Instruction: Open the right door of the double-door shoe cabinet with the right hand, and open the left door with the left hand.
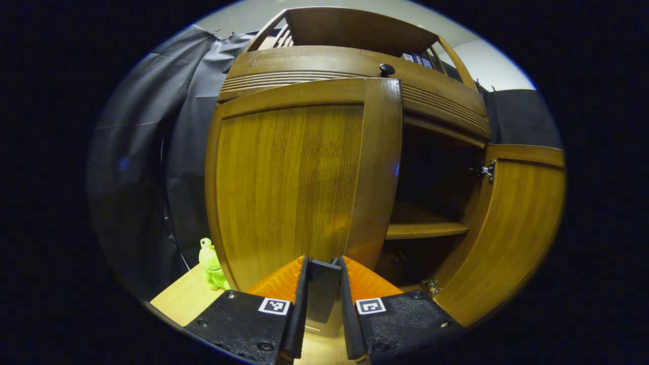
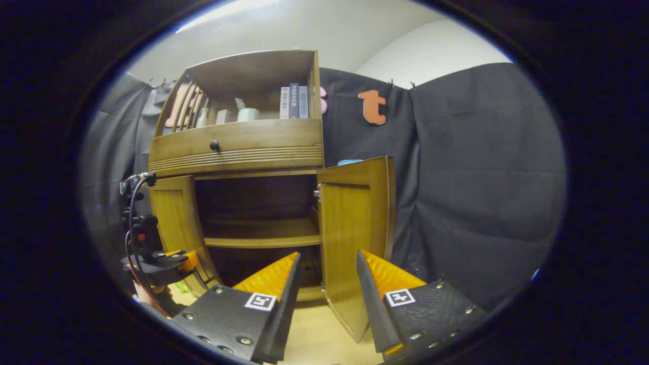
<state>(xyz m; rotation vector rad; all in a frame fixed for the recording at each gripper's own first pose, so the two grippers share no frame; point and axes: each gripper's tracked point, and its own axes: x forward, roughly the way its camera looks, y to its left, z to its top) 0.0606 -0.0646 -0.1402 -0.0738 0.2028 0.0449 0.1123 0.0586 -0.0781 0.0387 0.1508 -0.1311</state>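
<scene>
Shoe cabinet [image 2: 238, 147]: glossy brown wood, grooved band under a drawer with a round dark knob [image 2: 215, 145]; books [image 2: 294, 101] on the open top shelf.

Left door [image 1: 294, 187]: curved panel, part open. Our left gripper [image 1: 324, 263] is clenched on its dark handle [image 1: 323, 289] at 6 o'clock.

Right door [image 2: 355, 228]: swung wide at 3 o'clock. Our right gripper [image 2: 327, 261] hangs released, fingers apart, touching nothing.

Green plush toy [image 1: 212, 264]: on the pale wood floor [image 1: 177, 299] at 8 o'clock. Black cloth [image 2: 481, 192] drapes the walls.
</scene>
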